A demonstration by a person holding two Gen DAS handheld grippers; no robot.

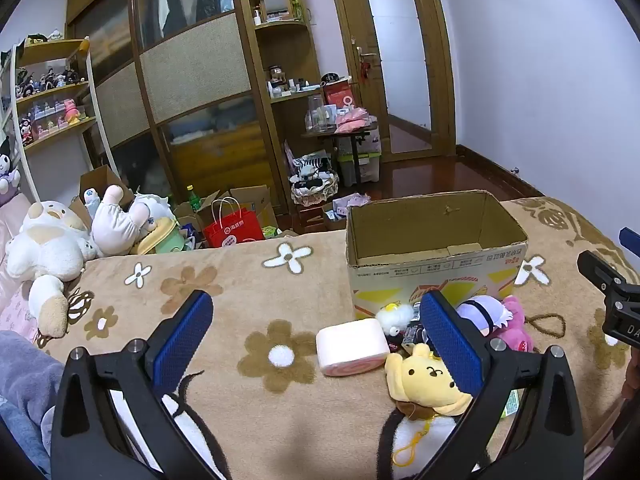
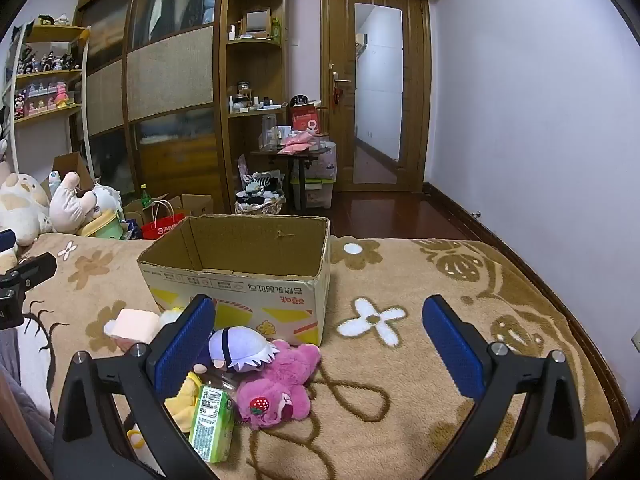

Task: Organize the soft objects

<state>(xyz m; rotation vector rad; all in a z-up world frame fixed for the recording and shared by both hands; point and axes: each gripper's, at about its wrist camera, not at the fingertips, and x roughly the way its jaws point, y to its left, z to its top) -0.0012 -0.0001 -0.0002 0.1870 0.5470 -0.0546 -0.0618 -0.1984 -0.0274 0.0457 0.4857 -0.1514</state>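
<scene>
Nearest the lens, the left claw (image 1: pixel 316 340) stood wide open, holding nothing, above the flowered blanket (image 1: pixel 240 288) on the bed. The right claw (image 2: pixel 320 344) gaped equally, empty. The yellow dog plush (image 1: pixel 428 380), pink roll cushion (image 1: pixel 352 346), purple-haired doll (image 2: pixel 240 346) and pink strawberry bear (image 2: pixel 280 384) lay just near of the open cardboard box (image 2: pixel 240 280), a green drink carton (image 2: pixel 212 420) nearer still.

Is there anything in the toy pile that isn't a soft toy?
Yes. A green drink carton lies on its side among the plush toys, beside the pink bear and the yellow dog plush. It is a hard package, not a soft toy. The cardboard box behind them looks empty.
</scene>
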